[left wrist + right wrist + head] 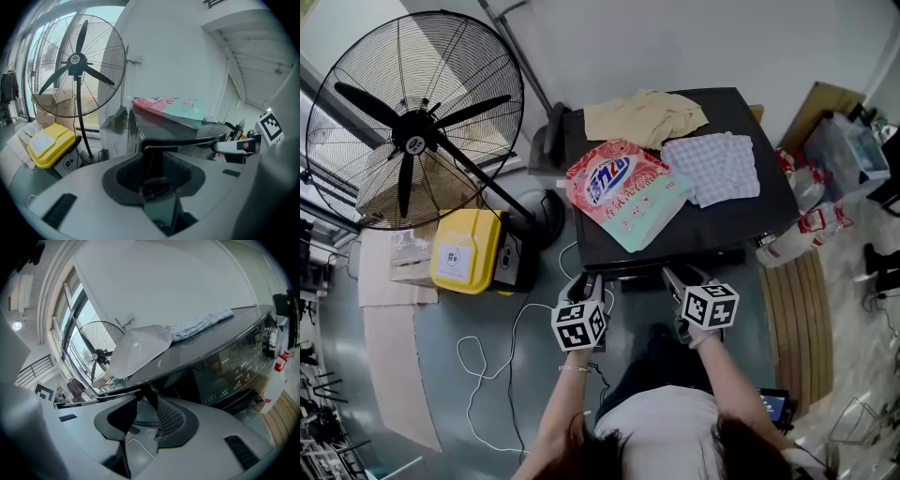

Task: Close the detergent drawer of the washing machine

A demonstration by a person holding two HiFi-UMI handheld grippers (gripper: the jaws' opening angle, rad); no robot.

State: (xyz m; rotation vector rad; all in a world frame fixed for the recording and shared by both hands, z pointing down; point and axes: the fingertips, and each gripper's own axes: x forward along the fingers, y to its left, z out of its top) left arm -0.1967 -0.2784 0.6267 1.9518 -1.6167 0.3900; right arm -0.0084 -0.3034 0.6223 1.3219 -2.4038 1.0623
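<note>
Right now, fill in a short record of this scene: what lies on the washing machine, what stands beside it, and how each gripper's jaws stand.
On the washing machine: detergent bag, beige cloth, checked cloth
Beside it, head view's left: fan, yellow container
Left gripper: jaws apart, by the machine's front edge
Right gripper: jaws apart, by the machine's front edge

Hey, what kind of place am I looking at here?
Probably a laundry or utility corner of a workshop rather than a home. A dark washing machine has a detergent bag and folded cloths on top. A big pedestal fan stands beside it, with loose cable on the floor.
</note>
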